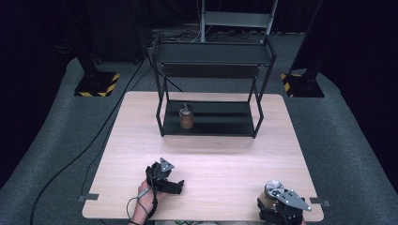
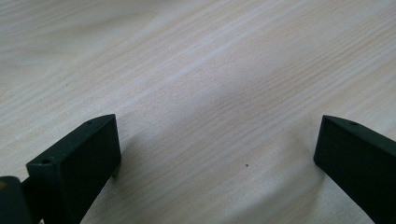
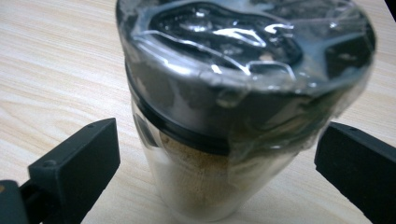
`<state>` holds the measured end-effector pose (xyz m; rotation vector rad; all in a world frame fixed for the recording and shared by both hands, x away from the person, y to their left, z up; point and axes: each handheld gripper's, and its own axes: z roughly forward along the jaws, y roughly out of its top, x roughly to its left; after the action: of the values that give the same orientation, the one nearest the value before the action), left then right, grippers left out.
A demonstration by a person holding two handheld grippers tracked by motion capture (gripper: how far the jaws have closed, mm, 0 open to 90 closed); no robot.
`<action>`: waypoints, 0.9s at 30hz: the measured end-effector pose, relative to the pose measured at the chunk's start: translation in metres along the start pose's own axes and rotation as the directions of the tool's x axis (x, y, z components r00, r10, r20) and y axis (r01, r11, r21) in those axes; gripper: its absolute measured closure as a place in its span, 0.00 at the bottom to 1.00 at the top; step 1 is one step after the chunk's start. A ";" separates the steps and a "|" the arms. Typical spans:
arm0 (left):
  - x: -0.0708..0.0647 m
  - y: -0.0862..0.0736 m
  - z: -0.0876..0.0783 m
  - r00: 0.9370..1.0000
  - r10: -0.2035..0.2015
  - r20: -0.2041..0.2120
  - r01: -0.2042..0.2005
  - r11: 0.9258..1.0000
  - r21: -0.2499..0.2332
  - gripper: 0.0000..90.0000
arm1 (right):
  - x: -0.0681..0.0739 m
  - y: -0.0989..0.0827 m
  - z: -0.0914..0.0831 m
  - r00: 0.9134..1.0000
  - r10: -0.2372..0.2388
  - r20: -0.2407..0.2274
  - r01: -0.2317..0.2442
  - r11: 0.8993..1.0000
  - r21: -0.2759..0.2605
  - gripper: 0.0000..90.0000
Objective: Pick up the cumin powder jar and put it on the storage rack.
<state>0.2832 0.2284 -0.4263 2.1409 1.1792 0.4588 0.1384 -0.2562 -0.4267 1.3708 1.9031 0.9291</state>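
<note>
A: Since the right gripper [image 3: 217,154] sits open around the jar [image 3: 224,116] at the table's [image 1: 211,154] near right corner, just squeeze?

B: Yeah, grab the glass below the lid; left gripper [image 2: 217,149] rests open, empty.

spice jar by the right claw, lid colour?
Dark grey lid under clear plastic wrap, clearest in the right gripper view.

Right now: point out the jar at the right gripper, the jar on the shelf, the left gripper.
near jar [image 3: 205,186], right gripper view, glass body.
shelf jar [image 1: 187,121], high view, brown body.
left gripper [image 2: 217,154], left gripper view, between jaw tips.
</note>
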 end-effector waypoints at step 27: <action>-0.002 -0.015 0.000 1.000 -0.010 -0.009 0.009 0.998 -0.057 0.00 | -0.005 -0.021 0.011 0.999 0.019 -0.044 -0.021 0.999 -0.042 0.33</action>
<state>0.2727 0.2321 -0.4365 2.0858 1.1667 0.4930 0.1377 -0.2638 -0.4504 1.3578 1.8941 1.0104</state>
